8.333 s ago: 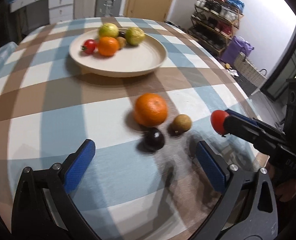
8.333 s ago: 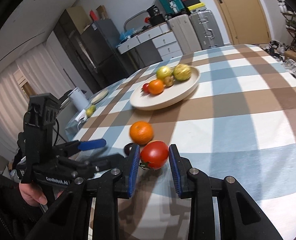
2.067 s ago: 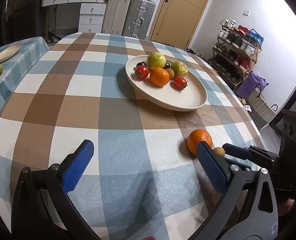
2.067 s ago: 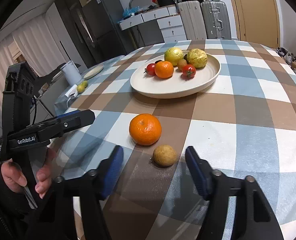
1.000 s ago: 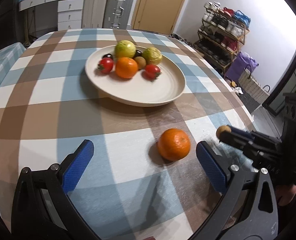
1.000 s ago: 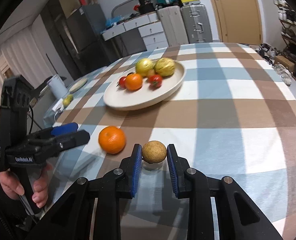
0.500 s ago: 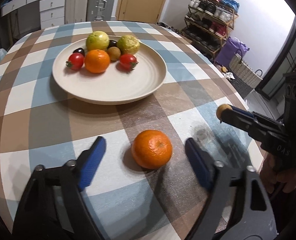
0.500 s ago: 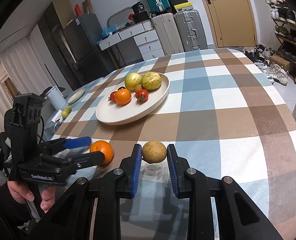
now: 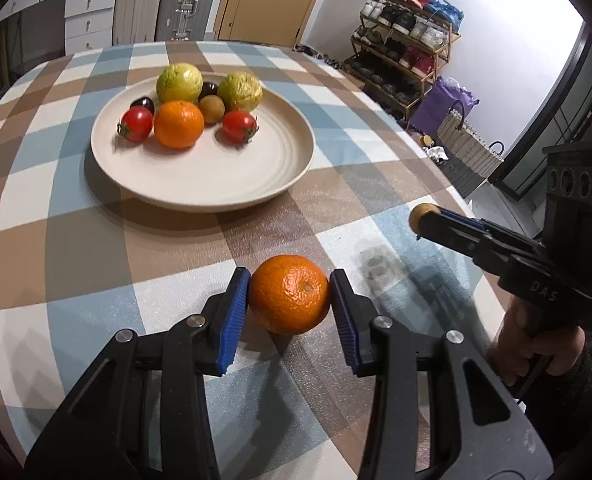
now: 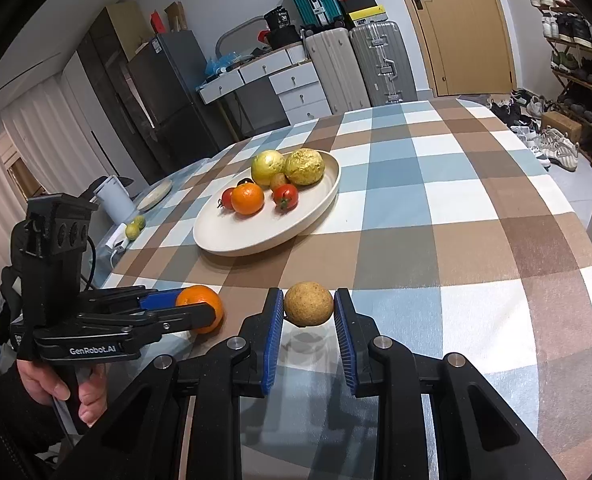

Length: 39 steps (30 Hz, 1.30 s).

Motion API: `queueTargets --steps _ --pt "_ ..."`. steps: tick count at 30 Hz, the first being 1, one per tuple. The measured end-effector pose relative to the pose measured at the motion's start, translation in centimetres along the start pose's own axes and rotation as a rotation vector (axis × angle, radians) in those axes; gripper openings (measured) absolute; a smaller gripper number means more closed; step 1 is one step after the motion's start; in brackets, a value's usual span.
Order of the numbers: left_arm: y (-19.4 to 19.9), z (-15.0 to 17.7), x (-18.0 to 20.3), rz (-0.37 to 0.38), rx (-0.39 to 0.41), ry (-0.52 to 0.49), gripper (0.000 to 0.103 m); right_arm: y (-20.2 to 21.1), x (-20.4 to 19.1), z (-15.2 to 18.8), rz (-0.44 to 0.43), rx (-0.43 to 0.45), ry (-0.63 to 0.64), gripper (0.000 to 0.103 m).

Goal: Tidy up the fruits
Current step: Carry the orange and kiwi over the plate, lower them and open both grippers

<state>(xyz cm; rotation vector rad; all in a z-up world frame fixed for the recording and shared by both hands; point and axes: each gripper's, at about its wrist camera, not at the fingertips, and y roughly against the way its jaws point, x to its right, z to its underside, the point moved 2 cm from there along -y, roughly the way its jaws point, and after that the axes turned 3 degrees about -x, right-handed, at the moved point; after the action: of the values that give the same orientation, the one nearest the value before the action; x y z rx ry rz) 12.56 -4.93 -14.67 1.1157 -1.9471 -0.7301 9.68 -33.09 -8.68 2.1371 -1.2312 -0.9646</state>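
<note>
My left gripper [image 9: 289,296] is shut on an orange [image 9: 289,294] that rests on the checked tablecloth near the front edge; it also shows in the right wrist view [image 10: 202,308]. My right gripper [image 10: 309,305] is shut on a small brown round fruit [image 10: 309,304] and holds it above the cloth; the fruit shows at the gripper tip in the left wrist view [image 9: 421,216]. A cream plate [image 9: 216,184] farther back holds two tomatoes, an orange, two yellow-green fruits, a small brown fruit and dark plums.
The round table [image 10: 476,240] drops off at the right and front. A shoe rack [image 9: 404,56] and a basket [image 9: 468,148] stand beyond it. Suitcases and drawers [image 10: 304,84] stand at the back. A side table with a kettle [image 10: 114,196] is at the left.
My left gripper has closed its fingers onto the orange on the table. My right gripper still holds the brown fruit lifted above the cloth.
</note>
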Motion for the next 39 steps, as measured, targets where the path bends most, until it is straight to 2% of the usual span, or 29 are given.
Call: queueTargets --steps 7,17,24,30,39 --pt "2.0 -1.7 -1.1 0.028 0.044 0.028 0.038 -0.2 -0.6 -1.5 -0.016 0.016 0.015 0.026" --pt "2.5 -6.3 -3.0 0.024 0.094 0.055 0.038 -1.5 -0.9 -6.7 -0.04 0.047 0.039 0.026" --pt "0.6 -8.9 -3.5 0.031 0.088 0.056 0.038 -3.3 -0.8 -9.7 -0.053 0.045 0.049 0.026" --pt "-1.6 -10.0 -3.7 0.033 0.064 0.054 0.038 -5.3 -0.5 -12.0 -0.062 0.035 0.059 0.026" --pt "-4.9 -10.6 -4.1 0.032 0.014 0.031 0.038 -9.1 0.6 -13.3 -0.07 -0.011 0.047 0.026"
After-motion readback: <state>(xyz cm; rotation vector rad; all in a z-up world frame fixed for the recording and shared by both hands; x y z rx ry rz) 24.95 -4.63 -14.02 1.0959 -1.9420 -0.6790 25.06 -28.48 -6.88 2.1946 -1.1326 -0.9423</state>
